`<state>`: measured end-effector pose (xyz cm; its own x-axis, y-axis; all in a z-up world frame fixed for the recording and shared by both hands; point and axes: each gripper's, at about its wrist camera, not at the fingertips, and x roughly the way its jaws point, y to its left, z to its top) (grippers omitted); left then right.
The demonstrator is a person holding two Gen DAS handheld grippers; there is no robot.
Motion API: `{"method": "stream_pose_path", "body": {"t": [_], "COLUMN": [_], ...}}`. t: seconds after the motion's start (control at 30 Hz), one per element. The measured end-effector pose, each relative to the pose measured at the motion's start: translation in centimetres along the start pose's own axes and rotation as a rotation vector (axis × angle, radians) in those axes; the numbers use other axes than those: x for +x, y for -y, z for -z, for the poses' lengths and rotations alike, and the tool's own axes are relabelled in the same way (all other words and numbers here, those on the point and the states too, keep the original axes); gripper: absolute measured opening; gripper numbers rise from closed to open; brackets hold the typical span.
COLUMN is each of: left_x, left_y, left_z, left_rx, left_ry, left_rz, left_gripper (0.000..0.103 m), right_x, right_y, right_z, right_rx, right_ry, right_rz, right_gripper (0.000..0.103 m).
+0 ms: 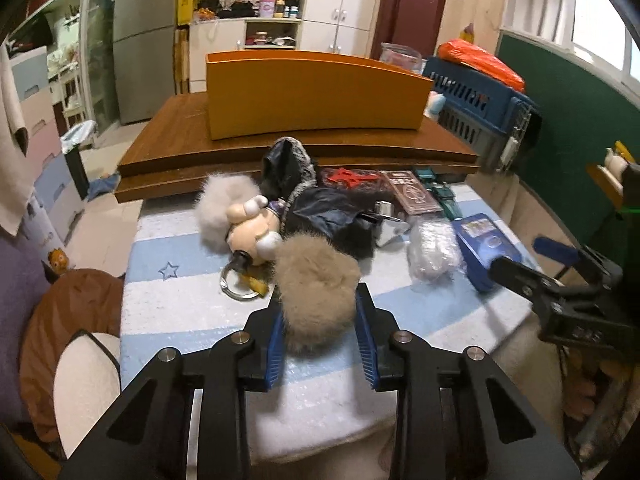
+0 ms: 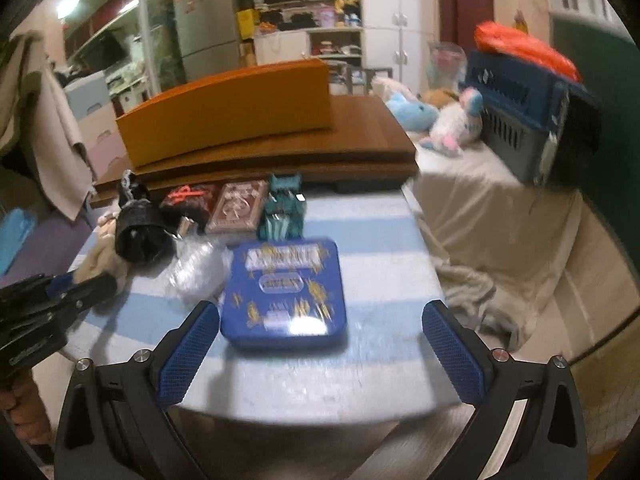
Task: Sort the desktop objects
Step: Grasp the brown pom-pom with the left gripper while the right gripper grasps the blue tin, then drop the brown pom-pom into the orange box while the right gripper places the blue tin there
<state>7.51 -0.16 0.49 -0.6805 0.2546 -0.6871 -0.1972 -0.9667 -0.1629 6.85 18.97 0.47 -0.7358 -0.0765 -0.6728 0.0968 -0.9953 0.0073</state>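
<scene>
My left gripper is shut on the beige fur pompom of a plush doll keychain lying on the striped table mat. Its metal ring lies to the left. My right gripper is open, its blue pads either side of the near end of a blue tin, above the mat. The tin also shows in the left wrist view. A clear plastic bag, a patterned card box, a teal toy and a red-marked item lie behind.
An orange box stands on stacked brown wooden boards at the back of the table. A blue-grey crate and plush toys sit on the cloth-covered surface to the right. A brown cushion lies left of the table.
</scene>
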Motion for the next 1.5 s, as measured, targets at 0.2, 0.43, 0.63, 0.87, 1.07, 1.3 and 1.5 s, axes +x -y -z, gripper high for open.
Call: {"method": "stream_pose_path", "body": {"t": [0.2, 0.43, 0.63, 0.87, 1.07, 1.3, 1.5], "left_x": [0.2, 0.9, 0.6, -0.8, -2.8, -3.5, -1.6], "left_y": [0.6, 0.8, 0.7, 0.3, 0.0, -1.2, -2.2], "left_z": [0.5, 0.1, 0.3, -0.3, -2.9, -8.4, -15.8], "left_rx": [0.028, 0.038, 0.041, 0.025, 0.025, 0.034, 0.038], "left_ry": [-0.029, -0.019, -0.010, 0.025, 0.085, 0.142, 0.137], "left_rz": [0.006, -0.023, -0.025, -0.011, 0.009, 0.001, 0.024], "left_gripper": [0.038, 0.039, 0.033, 0.032, 0.032, 0.032, 0.032], "right_x": [2.0, 2.4, 2.2, 0.8, -1.2, -2.2, -1.2], "right_y": [-1.2, -1.4, -1.5, -1.8, -2.2, -2.6, -3.3], "right_z": [0.2, 0.2, 0.4, 0.4, -1.2, -5.2, -13.0], "right_rx": [-0.063, -0.049, -0.052, -0.052, -0.086, -0.118, -0.152], "right_ry": [-0.041, -0.035, -0.035, -0.015, 0.041, 0.094, 0.169], "right_rz": [0.004, 0.003, -0.006, 0.001, 0.024, 0.037, -0.004], "right_gripper": [0.094, 0.082, 0.066, 0.065, 0.065, 0.065, 0.065]}}
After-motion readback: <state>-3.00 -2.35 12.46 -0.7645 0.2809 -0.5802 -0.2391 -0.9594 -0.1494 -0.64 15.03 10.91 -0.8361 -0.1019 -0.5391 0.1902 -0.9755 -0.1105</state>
